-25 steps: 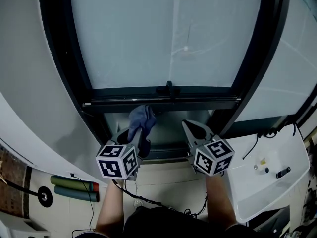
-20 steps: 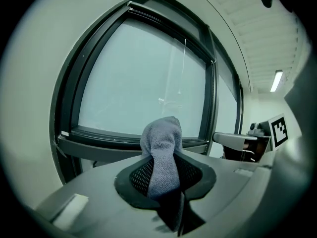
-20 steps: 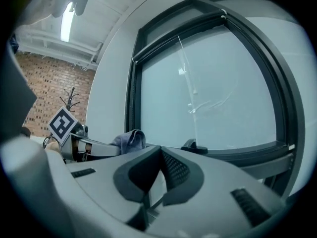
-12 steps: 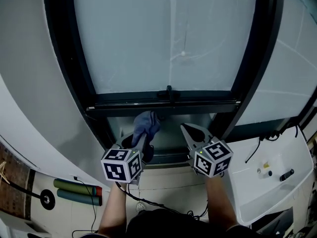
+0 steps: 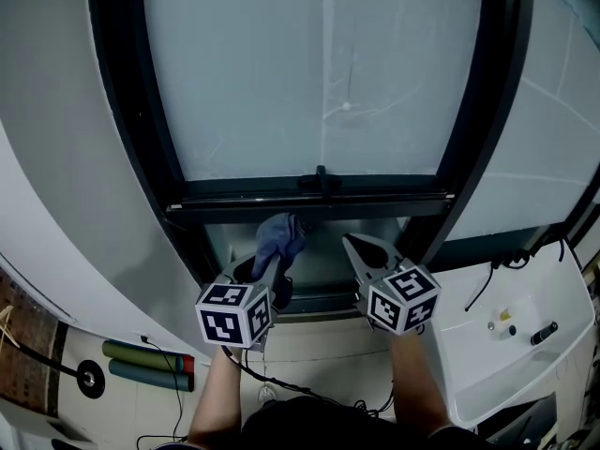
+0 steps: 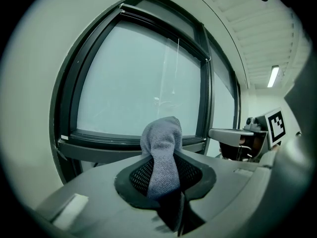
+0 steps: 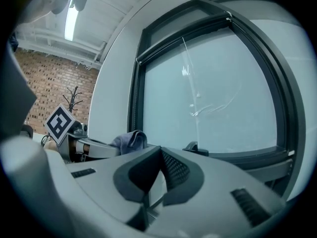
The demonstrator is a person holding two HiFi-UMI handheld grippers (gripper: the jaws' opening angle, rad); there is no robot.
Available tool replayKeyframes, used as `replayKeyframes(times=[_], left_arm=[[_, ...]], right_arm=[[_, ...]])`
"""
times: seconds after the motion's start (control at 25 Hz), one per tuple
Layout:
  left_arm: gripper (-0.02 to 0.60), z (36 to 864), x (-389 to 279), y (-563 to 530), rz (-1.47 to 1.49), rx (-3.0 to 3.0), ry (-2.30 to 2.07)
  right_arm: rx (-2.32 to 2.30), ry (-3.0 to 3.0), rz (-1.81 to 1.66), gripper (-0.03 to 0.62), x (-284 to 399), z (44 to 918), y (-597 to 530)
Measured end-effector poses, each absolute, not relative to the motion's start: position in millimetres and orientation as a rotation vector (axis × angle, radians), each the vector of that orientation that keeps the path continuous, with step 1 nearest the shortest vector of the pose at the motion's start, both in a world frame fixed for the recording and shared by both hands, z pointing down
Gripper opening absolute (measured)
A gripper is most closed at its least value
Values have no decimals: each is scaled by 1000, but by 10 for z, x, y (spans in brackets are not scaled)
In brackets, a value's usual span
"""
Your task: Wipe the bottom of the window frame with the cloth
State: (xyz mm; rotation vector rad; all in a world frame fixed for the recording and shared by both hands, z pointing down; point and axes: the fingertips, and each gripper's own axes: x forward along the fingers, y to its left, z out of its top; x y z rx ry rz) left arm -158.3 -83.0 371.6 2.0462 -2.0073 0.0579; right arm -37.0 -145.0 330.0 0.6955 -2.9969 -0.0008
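Observation:
A blue-grey cloth (image 5: 279,235) sticks up from the jaws of my left gripper (image 5: 270,262), which is shut on it. The cloth hangs just below the dark bottom rail of the window frame (image 5: 281,202), left of the black window handle (image 5: 322,176); whether it touches the rail I cannot tell. In the left gripper view the cloth (image 6: 161,152) stands in front of the bottom rail (image 6: 99,144). My right gripper (image 5: 354,244) is beside it to the right, jaws together and empty. The right gripper view shows the cloth (image 7: 130,139) at left and the handle (image 7: 191,147).
A white basin-like tray (image 5: 506,340) with small dark items stands low at the right. Green rolls (image 5: 141,354) and a black disc (image 5: 85,374) lie on the floor at lower left. Cables trail below the grippers. Frosted glass (image 5: 319,73) fills the frame.
Both grippers have drifted slightly right, the cloth still held in the left one. The window sits a little lower in the head view. Both grippers' states are unchanged.

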Motion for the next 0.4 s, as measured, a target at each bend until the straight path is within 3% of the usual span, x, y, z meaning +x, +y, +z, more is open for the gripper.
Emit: replayKeyframes(times=[0.4], left_arm=[[84, 3756, -1512, -773, 73, 2050, -1995]], right_arm=[[683, -2993, -7, 0, -382, 3318, -1399]])
